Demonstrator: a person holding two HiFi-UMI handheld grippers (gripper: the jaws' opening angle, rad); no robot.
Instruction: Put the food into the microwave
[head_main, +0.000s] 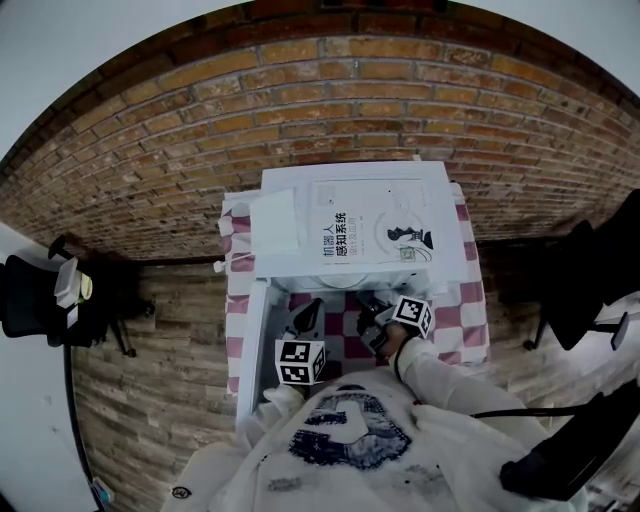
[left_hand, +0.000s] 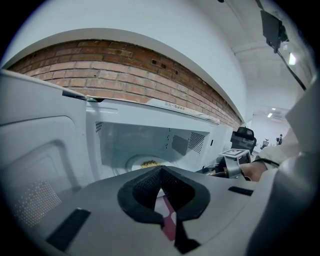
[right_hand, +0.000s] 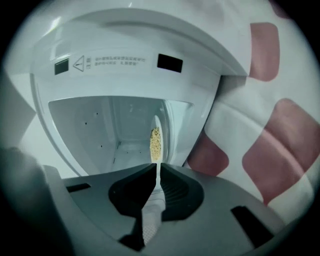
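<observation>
Right gripper (right_hand: 155, 166): jaws clamped on the plate (right_hand: 155, 120) rim.
Food (right_hand: 155, 142): ahead of those jaws, inside the microwave (right_hand: 125, 65).
Left gripper (left_hand: 161, 169): jaws closed, empty.

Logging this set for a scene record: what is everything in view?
microwave: 1, white, centre of the head view, door open
plate: 1, white, reaching into the microwave
food: 1 heap, yellow, on the plate
book: 1, white, atop the microwave
tablecloth: 1, red-and-white checked, under the microwave
chairs: 2, black, one each side
wall: 1, red brick, behind the microwave
left gripper: 1, grey, shut, empty
right gripper: 1, grey, shut on the plate
</observation>
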